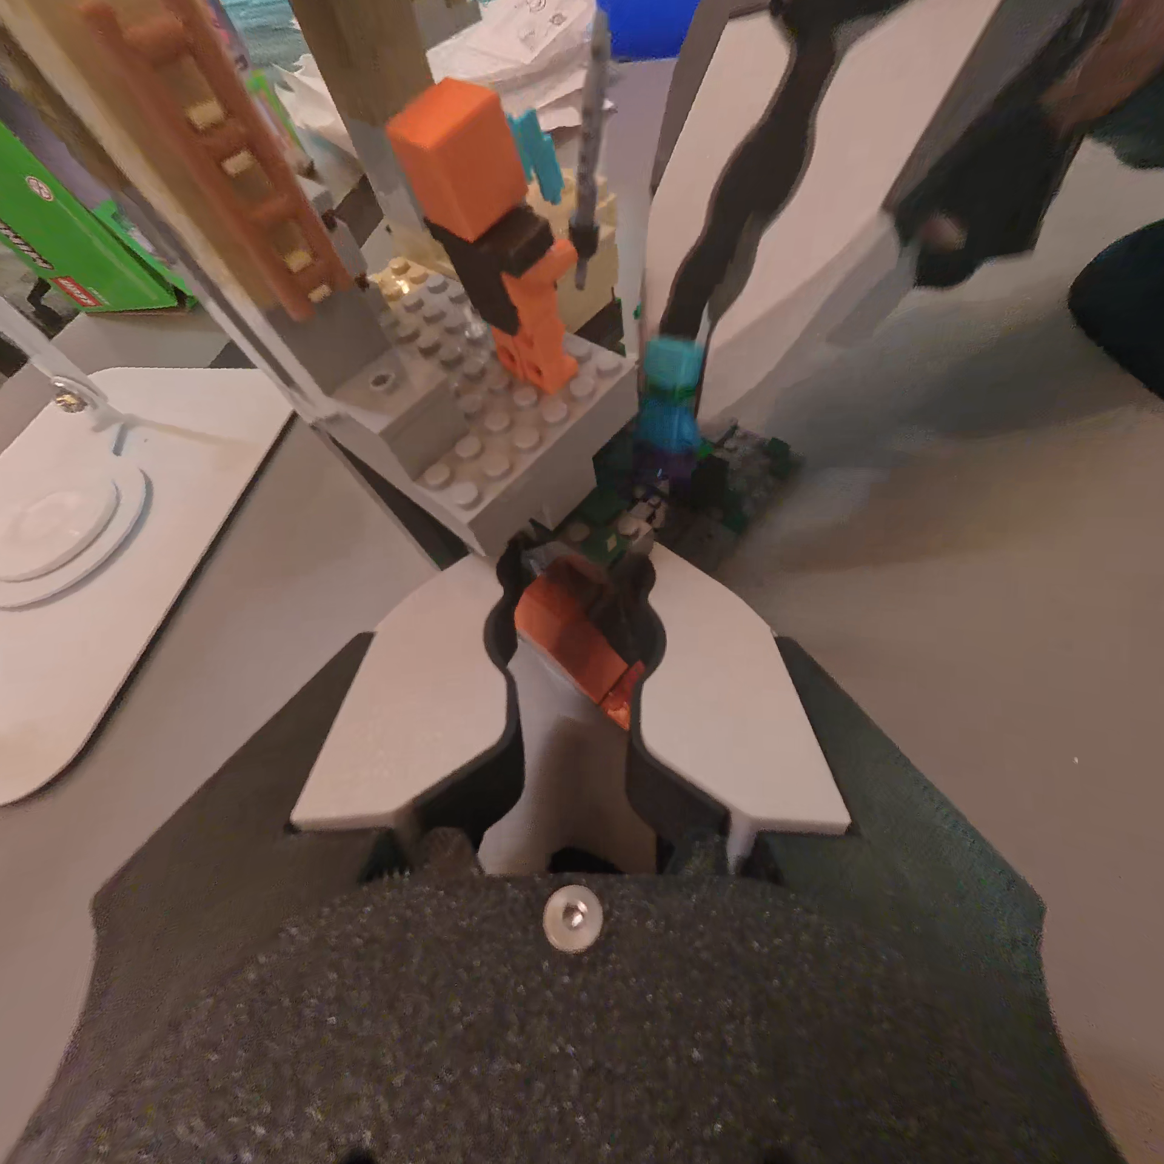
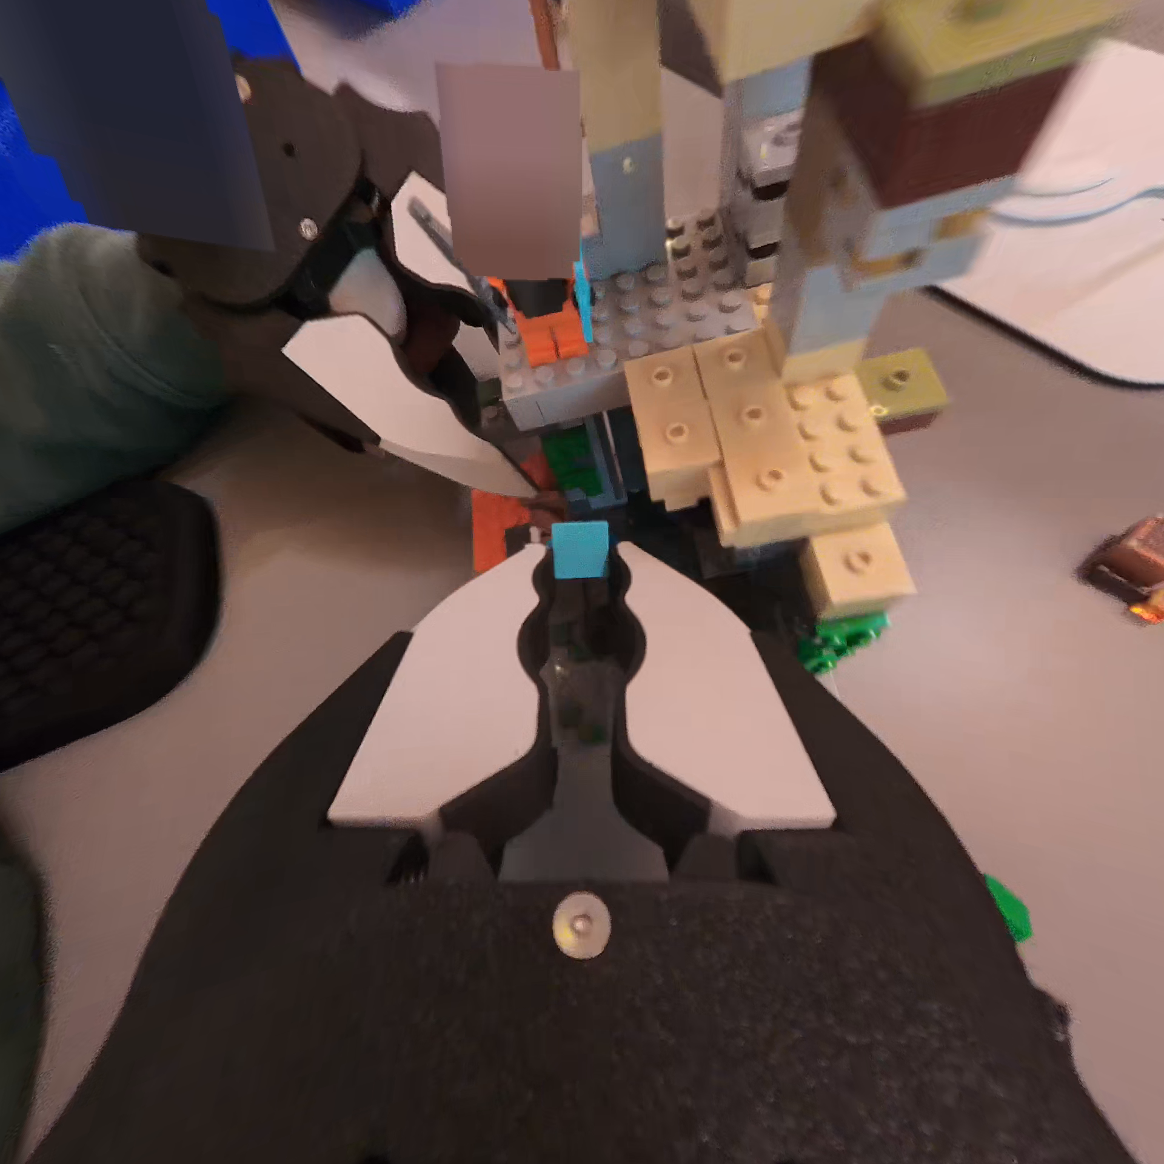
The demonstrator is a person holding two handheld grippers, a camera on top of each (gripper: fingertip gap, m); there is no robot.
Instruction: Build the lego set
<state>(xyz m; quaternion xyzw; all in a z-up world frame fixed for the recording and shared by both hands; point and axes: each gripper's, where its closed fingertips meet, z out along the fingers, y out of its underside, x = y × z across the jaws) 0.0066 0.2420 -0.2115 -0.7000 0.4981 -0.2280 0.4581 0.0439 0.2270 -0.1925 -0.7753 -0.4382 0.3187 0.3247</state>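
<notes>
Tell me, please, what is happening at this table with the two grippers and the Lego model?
A person is building a blocky Lego set with two handheld grippers. The right gripper is shut on a small figure with a cyan head, holding it low at the foot of the Lego model. The left gripper pinches the model's orange base part, apparently steadying it. An orange figure with a grey sword already stands on the grey studded platform.

Each hand-held gripper [image 1: 576,567] has a grainy black body, white curved fingers [image 2: 686,680] and a silver screw [image 2: 581,924]. A pale green sleeve [image 2: 94,371] covers the arm.
</notes>
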